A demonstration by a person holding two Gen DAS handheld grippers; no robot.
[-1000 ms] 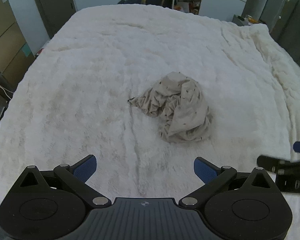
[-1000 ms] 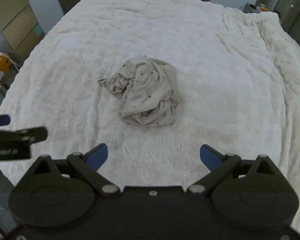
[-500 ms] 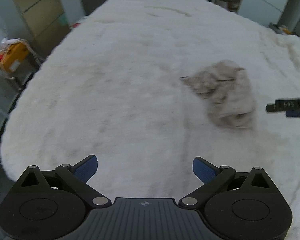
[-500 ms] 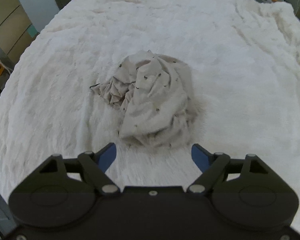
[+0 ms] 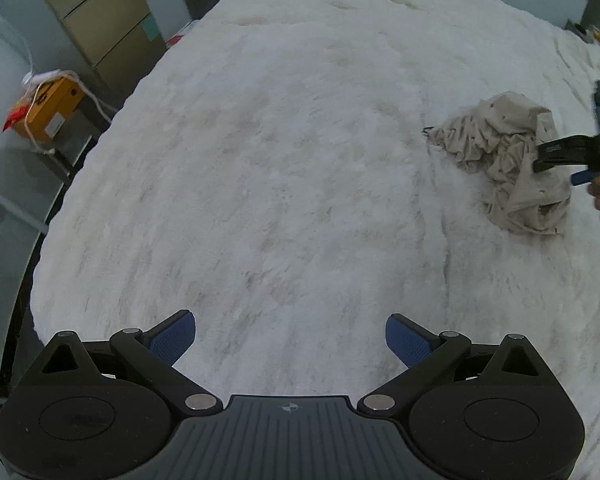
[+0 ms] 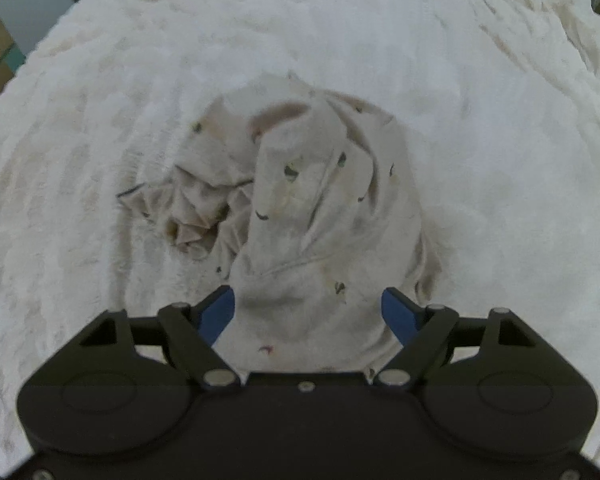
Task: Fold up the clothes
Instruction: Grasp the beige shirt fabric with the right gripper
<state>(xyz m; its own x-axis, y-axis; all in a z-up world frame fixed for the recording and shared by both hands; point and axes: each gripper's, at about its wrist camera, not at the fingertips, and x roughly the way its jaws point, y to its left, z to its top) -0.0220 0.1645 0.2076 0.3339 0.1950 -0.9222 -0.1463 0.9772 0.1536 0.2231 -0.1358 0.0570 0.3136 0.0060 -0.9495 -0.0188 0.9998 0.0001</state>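
Right claw (image 6: 308, 312) closing around crumpled garment (image 6: 324, 208)

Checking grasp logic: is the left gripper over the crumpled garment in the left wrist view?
No. The left gripper hangs open over bare white blanket, while the crumpled garment lies far off to the right.

Layout: one garment on the bed

The crumpled garment (image 6: 312, 208) lies on the bed (image 5: 284, 168), toward its right side in the left wrist view. The right gripper (image 6: 308, 312) sits over the garment's near edge, apparently straddling it, jaws closing. The left gripper (image 5: 290, 338) hangs over bare cover, well apart to the left.
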